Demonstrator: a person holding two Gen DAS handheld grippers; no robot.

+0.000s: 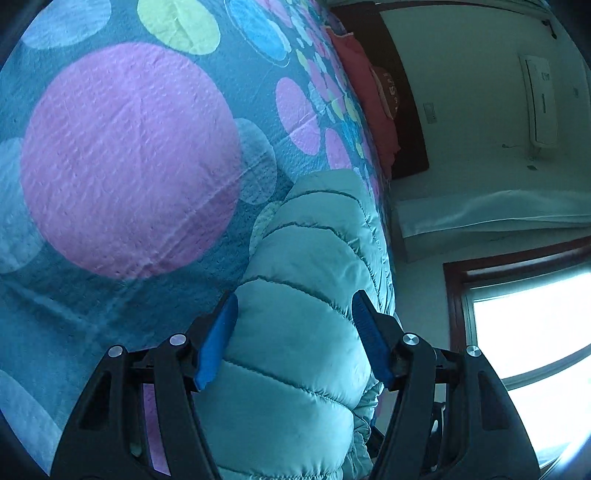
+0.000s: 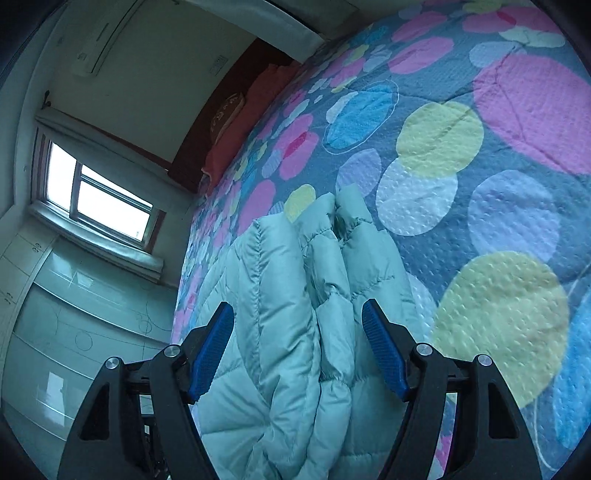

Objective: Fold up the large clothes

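Black gripper frames are filling the bottom of both wrist views, each with blue ribbed pads spread wide. Beyond them, the bedspread (image 1: 129, 158), teal with big pink, yellow and pale blue circles, is taking up most of each picture and covering the bed. On it the pale mint quilted puffer jacket (image 1: 306, 314) is lying bunched in thick padded folds, reaching from under the cameras out across the spread; in the right wrist view it (image 2: 288, 314) is showing several upright ridges side by side, with two narrow ends at its far edge.

In the left wrist view the left gripper (image 1: 295, 332) is standing open over the jacket: one pad is lying against the padded fabric, the other is just clear of it, so nothing is being clamped. In the right wrist view the right gripper (image 2: 299, 343) is likewise gaping wide, with jacket folds lying between the pads and neither pad pressing on them.

Farther off, a coral pillow (image 1: 365, 96) is resting by the dark headboard (image 1: 402, 110). A bright window (image 2: 99, 195) and a wall air conditioner (image 2: 107, 33) are showing beyond the bed.
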